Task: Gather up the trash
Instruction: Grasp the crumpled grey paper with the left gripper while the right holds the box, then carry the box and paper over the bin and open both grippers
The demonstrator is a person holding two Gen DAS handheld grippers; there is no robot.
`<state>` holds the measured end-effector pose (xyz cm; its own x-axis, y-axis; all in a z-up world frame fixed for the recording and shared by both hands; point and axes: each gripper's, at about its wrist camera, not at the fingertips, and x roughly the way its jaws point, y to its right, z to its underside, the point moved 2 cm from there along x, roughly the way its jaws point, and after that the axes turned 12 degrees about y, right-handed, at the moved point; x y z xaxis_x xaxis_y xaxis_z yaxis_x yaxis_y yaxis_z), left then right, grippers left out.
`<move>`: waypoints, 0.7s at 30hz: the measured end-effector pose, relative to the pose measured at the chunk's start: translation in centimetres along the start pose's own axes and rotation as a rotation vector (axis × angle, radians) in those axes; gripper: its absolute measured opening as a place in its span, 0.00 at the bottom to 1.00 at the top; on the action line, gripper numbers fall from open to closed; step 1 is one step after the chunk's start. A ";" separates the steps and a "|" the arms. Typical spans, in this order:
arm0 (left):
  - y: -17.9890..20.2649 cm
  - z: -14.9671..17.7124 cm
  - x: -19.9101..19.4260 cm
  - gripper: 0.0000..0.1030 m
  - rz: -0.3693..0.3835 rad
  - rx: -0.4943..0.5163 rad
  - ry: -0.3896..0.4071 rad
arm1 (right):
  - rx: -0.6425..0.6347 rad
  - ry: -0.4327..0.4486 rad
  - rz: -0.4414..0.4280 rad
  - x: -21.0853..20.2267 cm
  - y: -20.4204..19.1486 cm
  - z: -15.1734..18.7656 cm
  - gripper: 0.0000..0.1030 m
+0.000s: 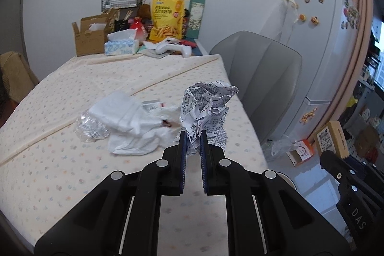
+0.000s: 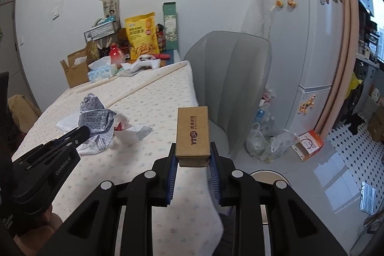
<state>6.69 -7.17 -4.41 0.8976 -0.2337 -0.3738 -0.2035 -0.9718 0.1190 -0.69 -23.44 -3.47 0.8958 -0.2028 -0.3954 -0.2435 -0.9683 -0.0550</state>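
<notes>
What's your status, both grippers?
Left gripper shut on crumpled paper. Right gripper shut on cardboard box. Tissues left on table. Nothing blocking.

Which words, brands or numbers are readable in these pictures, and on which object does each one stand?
"EXPRESS": on the cardboard box held in the right gripper.
"GenRobot.AI": on the left gripper's body.
"DAS": on the right gripper's body.
Crumpled printed paper, yellow snack bag: print too small to read.
</notes>
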 end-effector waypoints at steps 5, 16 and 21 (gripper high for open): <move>3.6 -0.7 0.4 0.11 0.049 0.034 0.006 | 0.015 0.016 0.054 -0.6 2.9 -0.8 0.25; 11.3 -0.4 2.4 0.11 0.105 0.107 -0.014 | 0.062 0.022 0.135 -0.5 9.6 -1.1 0.25; 14.1 0.3 3.5 0.11 0.136 0.137 -0.037 | 0.086 0.006 0.165 0.1 12.2 -0.7 0.25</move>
<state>6.83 -21.71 -4.28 0.8436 -0.3619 -0.3966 -0.3756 -0.9256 0.0456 -3.27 -35.36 -3.54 0.8432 -0.3590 -0.4001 -0.4181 -0.9058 -0.0683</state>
